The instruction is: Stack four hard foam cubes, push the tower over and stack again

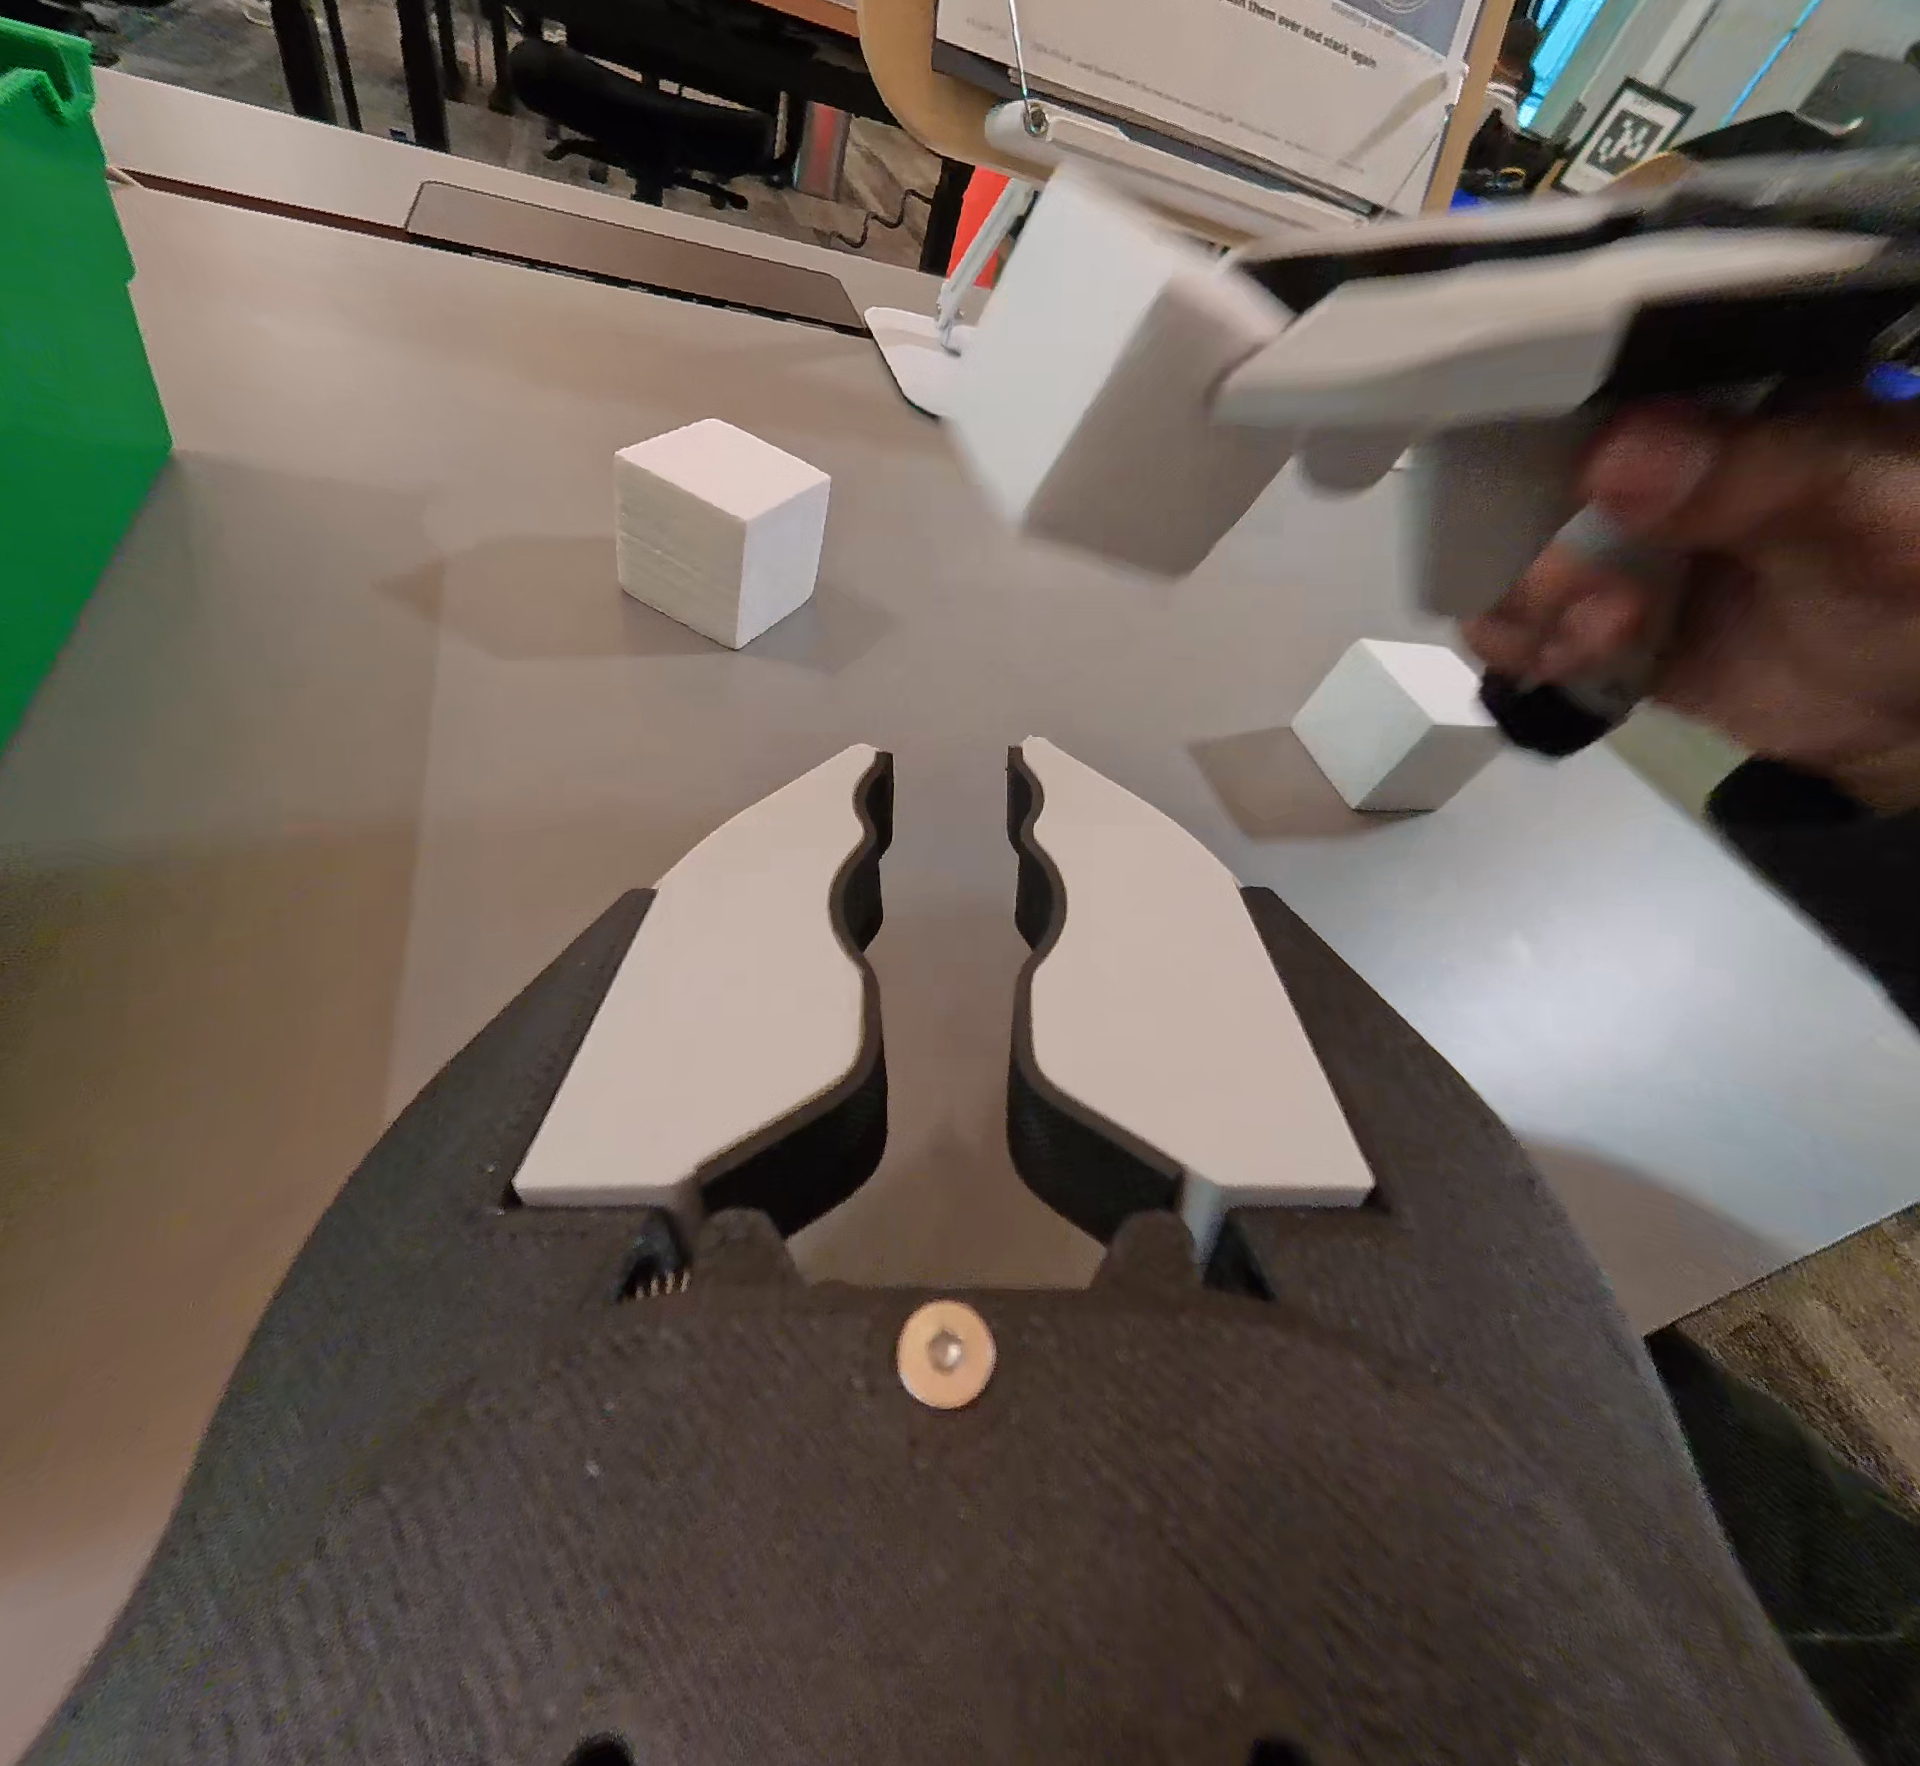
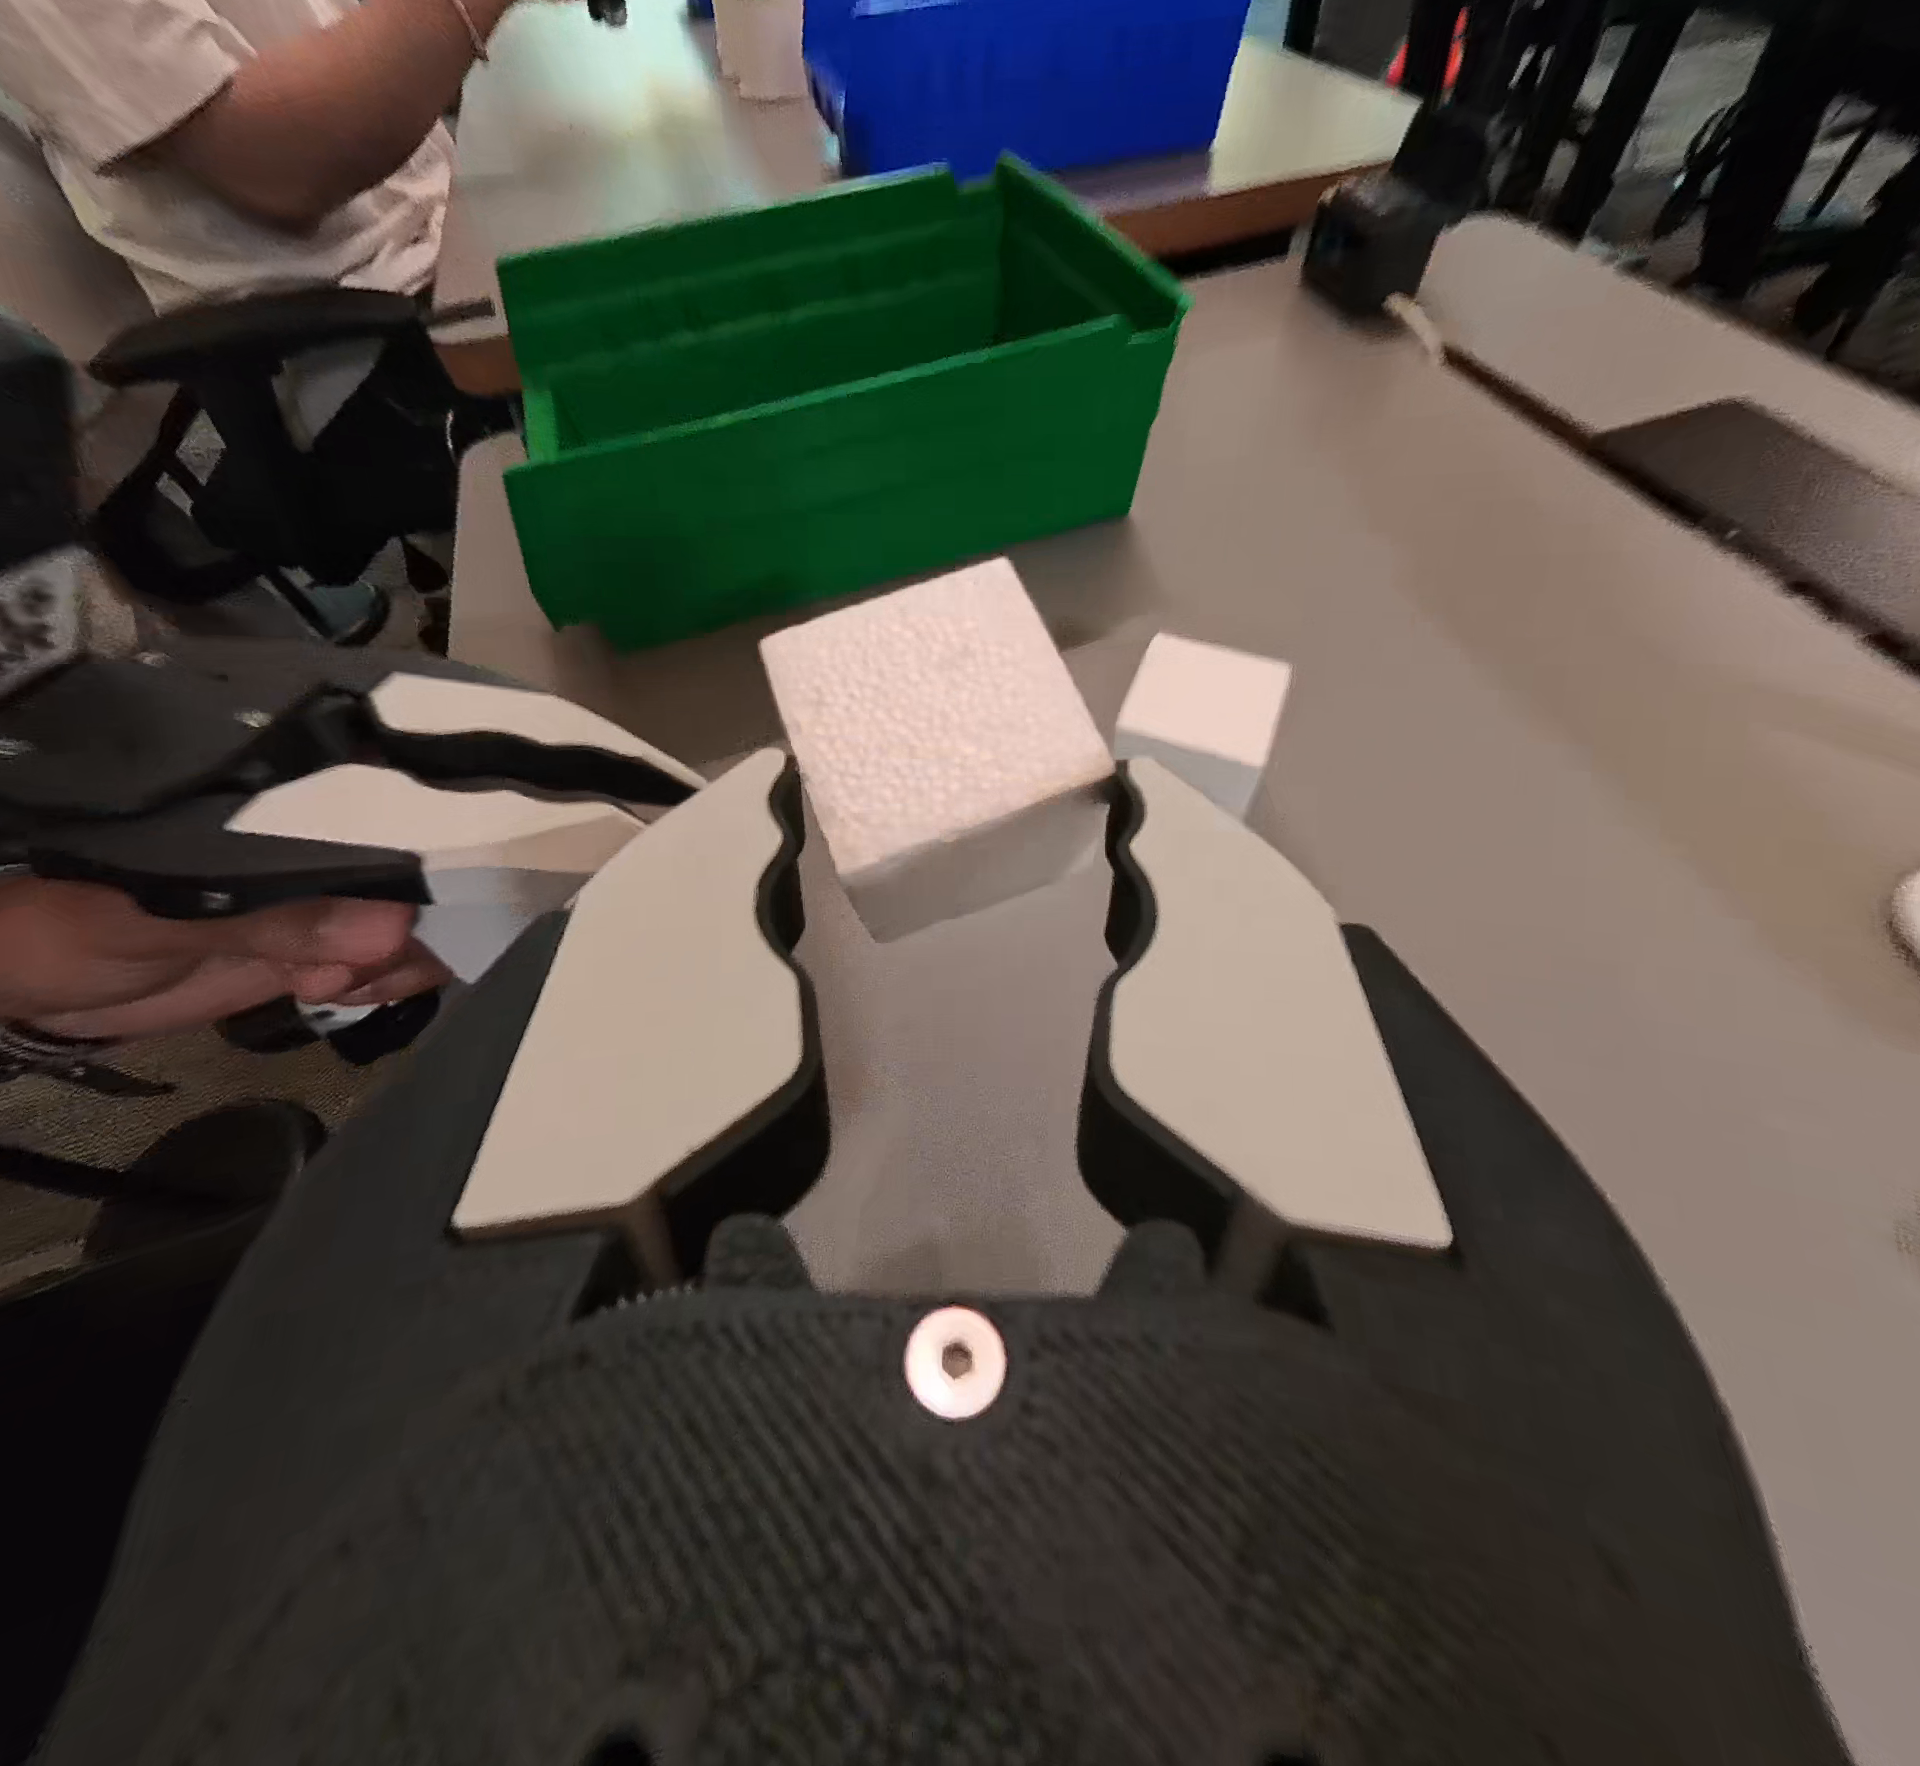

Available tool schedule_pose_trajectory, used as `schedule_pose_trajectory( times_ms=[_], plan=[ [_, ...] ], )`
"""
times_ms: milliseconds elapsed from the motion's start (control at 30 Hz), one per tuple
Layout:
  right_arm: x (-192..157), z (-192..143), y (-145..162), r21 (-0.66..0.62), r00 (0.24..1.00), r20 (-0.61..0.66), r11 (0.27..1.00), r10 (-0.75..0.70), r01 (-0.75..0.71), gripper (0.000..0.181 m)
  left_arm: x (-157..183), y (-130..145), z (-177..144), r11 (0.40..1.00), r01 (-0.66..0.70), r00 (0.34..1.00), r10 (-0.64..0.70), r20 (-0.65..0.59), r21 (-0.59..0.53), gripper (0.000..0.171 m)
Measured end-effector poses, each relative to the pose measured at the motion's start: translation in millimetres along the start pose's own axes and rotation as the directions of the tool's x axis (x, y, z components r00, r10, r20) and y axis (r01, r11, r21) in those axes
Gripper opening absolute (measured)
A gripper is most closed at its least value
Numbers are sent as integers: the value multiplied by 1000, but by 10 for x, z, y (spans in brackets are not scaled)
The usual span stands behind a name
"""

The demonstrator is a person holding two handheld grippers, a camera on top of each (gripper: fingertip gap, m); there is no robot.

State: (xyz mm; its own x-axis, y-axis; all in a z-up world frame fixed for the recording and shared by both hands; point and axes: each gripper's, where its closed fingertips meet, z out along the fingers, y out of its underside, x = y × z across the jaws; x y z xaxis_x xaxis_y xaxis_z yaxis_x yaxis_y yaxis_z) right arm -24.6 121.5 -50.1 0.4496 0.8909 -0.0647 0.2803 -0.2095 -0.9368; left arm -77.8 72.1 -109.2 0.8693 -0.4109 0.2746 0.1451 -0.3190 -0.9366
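Green bin: stood at the left end of the bench, open top, dividers visible inside; no contents could be made out.
Left hand-held gripper: hovered over bare bench surface, fingers a little apart with nothing between them; it held nothing and touched nothing. In the right wrist view it lay low at the left, gripped by a hand.
Middle cube: white foam, resting flat on the bench ahead of the left hand-held gripper, well apart from it.
Held cube: white foam, pebbled surface, tilted and lifted clear of the bench; blurred in the left wrist view.
Right hand-held gripper: fingers clamped on the held cube, one against each side, near their tips.
Right cube: white foam, on the bench below the right hand-held gripper, partly covered by the hand holding that tool.
Document stand: white, at the far edge of the bench, carrying a printed sheet.
Background: a seated person at a neighbouring bench, with blue bins and white containers there.
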Motion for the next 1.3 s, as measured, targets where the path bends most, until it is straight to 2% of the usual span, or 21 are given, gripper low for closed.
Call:
schedule_pose_trajectory(
  times_ms=[67,133,233,267,333,367,467,600,800,967,1100,1233,1300],
  plan=[
    [117,-318,-194,30,998,-37,999,-43,44,57,11,11,-1,1000,-13,1000,13,-3,-5,21],
    [330,-670,-214,13,988,-109,994,-109,111,57,14,9,-1,1000,-23,1000,23,-3,-4,21],
    [901,-1242,57,-56,928,-338,988,-156,145,57,32,29,8,1000,-28,1000,28,-10,-14,21],
    [1041,-1401,199,-79,917,-371,989,-145,124,57,41,35,13,999,-28,1000,27,-13,-17,21],
    [1166,-1622,453,-99,933,-347,993,-99,69,57,64,49,19,999,-36,999,36,-20,-24,21],
    [1140,-1676,544,-94,953,-289,994,-87,62,57,71,55,23,999,-44,999,43,-21,-27,21],
    [1006,-1716,728,-106,989,-121,992,-81,68,57,88,67,39,998,-59,998,59,-24,-33,21],
    [774,-1606,752,-94,998,27,994,-61,63,57,103,98,52,997,-65,997,63,-33,-50,22],
    [795,-1472,984,-218,996,-6,973,-85,81,57,108,106,48,997,-52,998,49,-43,-54,22],
    [808,-1461,998,-215,998,-33,976,-45,36,57,108,112,49,997,-50,998,48,-45,-58,22],
    [766,-1481,932,-150,997,-79,989,-18,6,57,100,126,57,997,-50,998,47,-45,-66,22],
    [767,-1484,1057,-194,993,-107,981,-44,22,57,127,160,63,995,-47,997,42,-60,-84,24],
    [781,-1472,1055,-177,994,-105,984,-19,0,57,139,180,70,994,-52,997,46,-64,-94,24]
  ],
)
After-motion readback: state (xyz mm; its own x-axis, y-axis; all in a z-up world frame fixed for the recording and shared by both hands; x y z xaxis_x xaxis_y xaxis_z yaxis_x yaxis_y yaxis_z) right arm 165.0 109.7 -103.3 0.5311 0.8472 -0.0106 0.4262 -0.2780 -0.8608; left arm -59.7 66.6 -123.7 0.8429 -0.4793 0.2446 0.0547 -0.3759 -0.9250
